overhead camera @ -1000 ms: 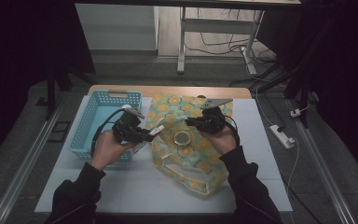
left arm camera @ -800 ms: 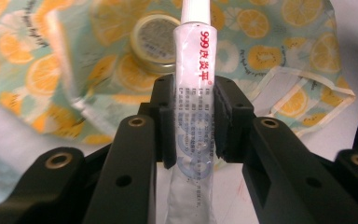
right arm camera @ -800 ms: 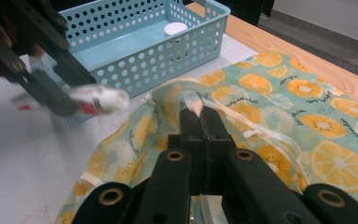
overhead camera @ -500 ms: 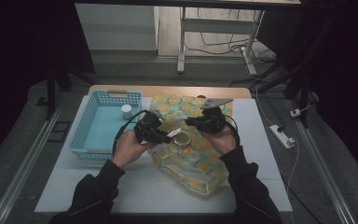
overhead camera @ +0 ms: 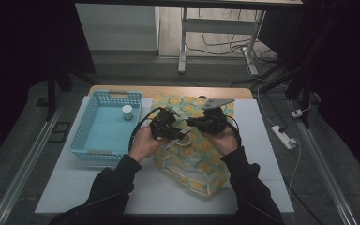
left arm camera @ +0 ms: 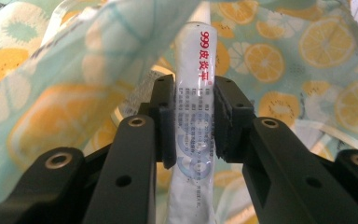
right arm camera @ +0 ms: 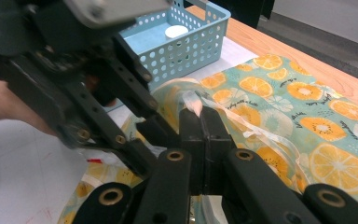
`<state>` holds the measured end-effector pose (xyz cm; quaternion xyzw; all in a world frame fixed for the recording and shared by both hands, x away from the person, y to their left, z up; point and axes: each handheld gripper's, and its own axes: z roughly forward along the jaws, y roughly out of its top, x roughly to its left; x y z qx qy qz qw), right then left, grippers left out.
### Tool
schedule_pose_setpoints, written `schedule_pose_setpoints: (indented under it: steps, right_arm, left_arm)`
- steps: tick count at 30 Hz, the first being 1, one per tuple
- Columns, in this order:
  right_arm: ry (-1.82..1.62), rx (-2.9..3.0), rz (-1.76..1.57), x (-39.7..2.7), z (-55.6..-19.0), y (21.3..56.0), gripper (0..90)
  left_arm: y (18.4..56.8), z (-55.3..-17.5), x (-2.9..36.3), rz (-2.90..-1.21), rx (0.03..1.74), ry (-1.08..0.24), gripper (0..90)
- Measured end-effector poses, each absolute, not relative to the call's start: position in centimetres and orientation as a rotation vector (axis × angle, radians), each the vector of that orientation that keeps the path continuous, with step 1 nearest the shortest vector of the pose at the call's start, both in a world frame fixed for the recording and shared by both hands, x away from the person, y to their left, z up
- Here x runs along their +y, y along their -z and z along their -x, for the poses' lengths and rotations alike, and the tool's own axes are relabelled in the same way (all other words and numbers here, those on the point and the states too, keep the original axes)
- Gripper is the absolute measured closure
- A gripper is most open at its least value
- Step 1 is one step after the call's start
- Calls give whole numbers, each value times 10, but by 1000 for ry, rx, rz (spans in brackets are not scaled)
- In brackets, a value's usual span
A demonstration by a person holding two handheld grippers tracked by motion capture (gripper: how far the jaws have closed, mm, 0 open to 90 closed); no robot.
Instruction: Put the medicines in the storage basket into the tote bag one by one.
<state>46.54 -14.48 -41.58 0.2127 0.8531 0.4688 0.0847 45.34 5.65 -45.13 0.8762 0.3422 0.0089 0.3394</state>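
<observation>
Tube (left arm camera: 195,112), white, printed "999" in red with Chinese characters, sits pinched between the left tongs (left arm camera: 194,122), nose aimed at the bag (overhead camera: 194,159) mouth at desk (overhead camera: 262,154) centre, apparently for insertion. Right tongs (right arm camera: 200,135), pressed together on the bag's rim at 12 o'clock, hold that mouth open. Basket (overhead camera: 91,140) at 9 o'clock contains a small jar (overhead camera: 127,112).

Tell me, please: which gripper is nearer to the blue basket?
Left. The left gripper, shut on a white tube, is just right of the blue basket; the right gripper, pinching the fruit-print bag, is farther right.
</observation>
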Motion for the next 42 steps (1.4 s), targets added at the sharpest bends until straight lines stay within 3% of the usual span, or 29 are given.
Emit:
schedule_pose_setpoints:
  steps: [23,34,35,37,42]
  right_arm:
    - [-1367,2557,-650,-141,-467,421,900]
    - [-1359,2556,-658,-140,-468,424,900]
    - [-1359,2555,-659,-140,-468,424,900]
    - [-1358,2552,-660,-140,-468,424,900]
    - [-1363,2551,-660,-141,-468,424,900]
  left_arm:
    - [479,-481,47,-2171,958,-149,705]
    - [495,-491,43,-2197,1009,-206,697]
    - [496,-491,43,-2188,1010,-216,689]
    - [495,-491,45,-2153,1011,-213,587]
    - [489,-487,46,-2159,991,-218,486]
